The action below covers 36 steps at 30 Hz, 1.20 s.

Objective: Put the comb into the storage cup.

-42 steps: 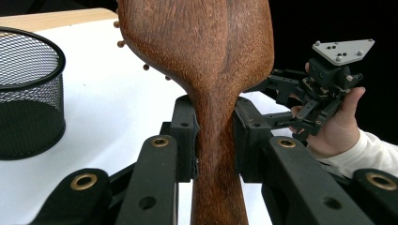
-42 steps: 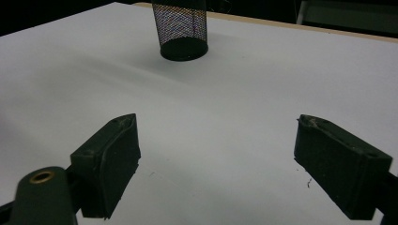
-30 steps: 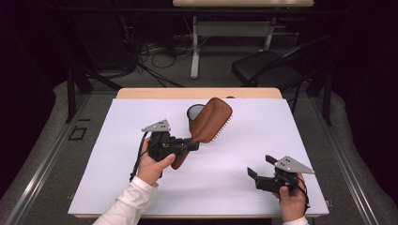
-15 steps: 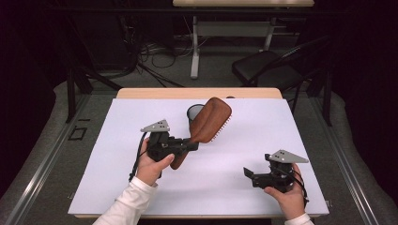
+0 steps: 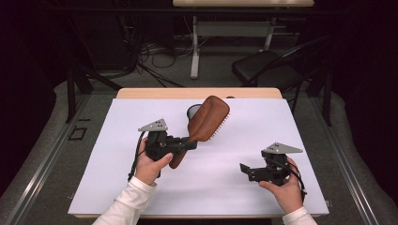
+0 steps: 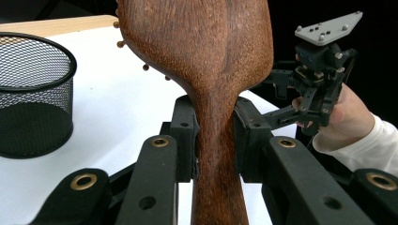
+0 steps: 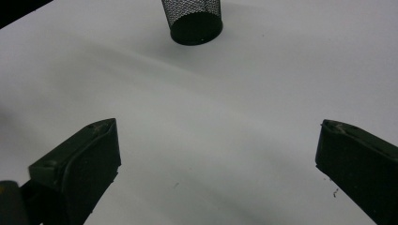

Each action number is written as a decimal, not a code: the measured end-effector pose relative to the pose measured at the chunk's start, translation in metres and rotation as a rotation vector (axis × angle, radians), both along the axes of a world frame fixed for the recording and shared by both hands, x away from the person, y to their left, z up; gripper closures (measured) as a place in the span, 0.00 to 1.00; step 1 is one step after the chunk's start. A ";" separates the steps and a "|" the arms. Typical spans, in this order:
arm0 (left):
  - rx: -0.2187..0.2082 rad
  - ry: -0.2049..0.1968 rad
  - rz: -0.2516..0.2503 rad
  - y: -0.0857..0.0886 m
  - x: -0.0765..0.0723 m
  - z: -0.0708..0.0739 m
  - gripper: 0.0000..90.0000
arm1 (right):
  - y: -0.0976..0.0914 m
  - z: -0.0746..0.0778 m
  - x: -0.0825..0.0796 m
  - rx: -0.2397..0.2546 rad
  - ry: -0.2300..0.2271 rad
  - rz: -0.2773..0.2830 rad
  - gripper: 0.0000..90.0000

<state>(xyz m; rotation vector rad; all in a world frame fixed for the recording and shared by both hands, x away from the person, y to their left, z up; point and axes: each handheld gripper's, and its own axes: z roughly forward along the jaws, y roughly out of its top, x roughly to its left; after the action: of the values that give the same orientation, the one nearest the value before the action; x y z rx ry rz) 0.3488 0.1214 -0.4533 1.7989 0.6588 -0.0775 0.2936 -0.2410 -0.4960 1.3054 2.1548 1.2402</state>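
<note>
A brown wooden hairbrush (image 5: 209,117) is held up over the middle of the white table (image 5: 244,136), head tilted up and to the right, bristles facing right. My left gripper (image 5: 192,143) is shut on its narrow neck; in the left gripper view both pads press the wood (image 6: 213,140) from either side. A black mesh cup (image 5: 192,111) stands just behind the brush head. Near the front right my right gripper (image 5: 245,171) points left, just above the table. Its jaws have just been opening and stand wide (image 7: 216,145) with nothing between them.
The mesh cup (image 7: 192,18) lies ahead of the right gripper across bare white tabletop. The left gripper view has the cup (image 6: 33,93) at left and the right gripper (image 6: 281,98) beyond the brush. A dark chair (image 5: 267,70) and desk legs stand behind the table.
My right gripper has shifted slightly left and lifted a little, and its jaws have spread wider. The left gripper and the brush have stayed in place.
</note>
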 end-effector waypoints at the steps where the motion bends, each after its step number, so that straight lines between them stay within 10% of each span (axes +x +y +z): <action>1: -0.003 0.002 0.002 0.000 0.000 0.000 0.81 | 0.001 0.002 0.001 -0.002 0.000 0.003 0.00; 36: -0.005 -0.007 0.017 0.003 0.002 -0.002 0.81 | 0.032 0.064 0.044 0.094 0.029 0.075 0.03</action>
<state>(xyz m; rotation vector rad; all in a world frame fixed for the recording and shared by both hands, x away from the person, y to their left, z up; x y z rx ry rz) 0.3504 0.1241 -0.4550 1.7879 0.6689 -0.0615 0.3378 -0.2095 -0.4324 1.2981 2.2081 1.3754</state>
